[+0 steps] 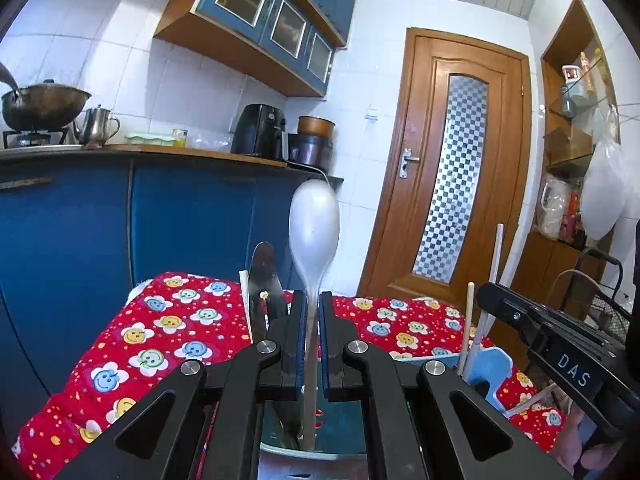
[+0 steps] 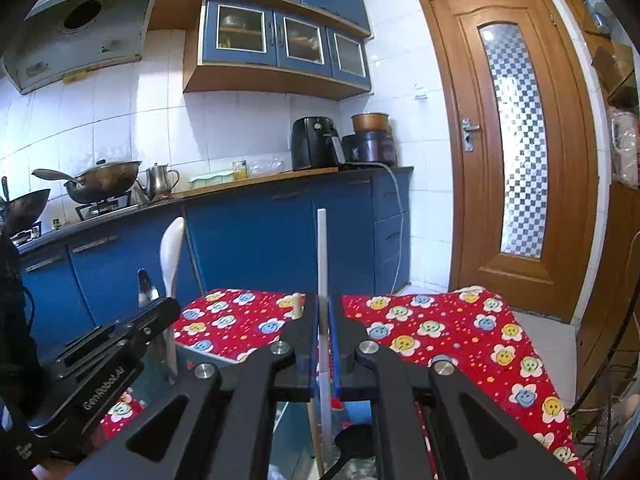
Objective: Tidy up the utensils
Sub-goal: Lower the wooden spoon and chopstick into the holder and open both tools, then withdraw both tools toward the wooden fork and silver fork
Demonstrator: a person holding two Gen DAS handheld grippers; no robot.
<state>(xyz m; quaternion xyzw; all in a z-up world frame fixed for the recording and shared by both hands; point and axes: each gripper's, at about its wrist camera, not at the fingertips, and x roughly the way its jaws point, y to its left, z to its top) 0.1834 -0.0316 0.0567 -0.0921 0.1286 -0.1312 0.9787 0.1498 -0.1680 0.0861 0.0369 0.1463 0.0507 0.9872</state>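
Desk cloth [image 2: 460, 332]: red, dotted, with smiley flowers in yellow, blue, white and pale green. Left tongs [image 1: 313, 308] and right tongs [image 2: 324, 312]: black, blue pads. Spoon [image 1: 314, 220]: white bowl, cream handle. Chopstick [image 2: 322, 264]: white. Holder [image 1: 490, 368]: light blue. Cabinets [image 2: 248, 232]: blue. Door [image 2: 516, 140]: brown wood, checkered glass. Wall tiles [image 2: 120, 120]: white.

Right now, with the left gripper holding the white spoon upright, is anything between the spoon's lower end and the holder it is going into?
Nothing visible blocks it. The left gripper is shut on the white spoon, whose handle already reaches down into the holder. A metal utensil and a chopstick stand beside it, left of its path.
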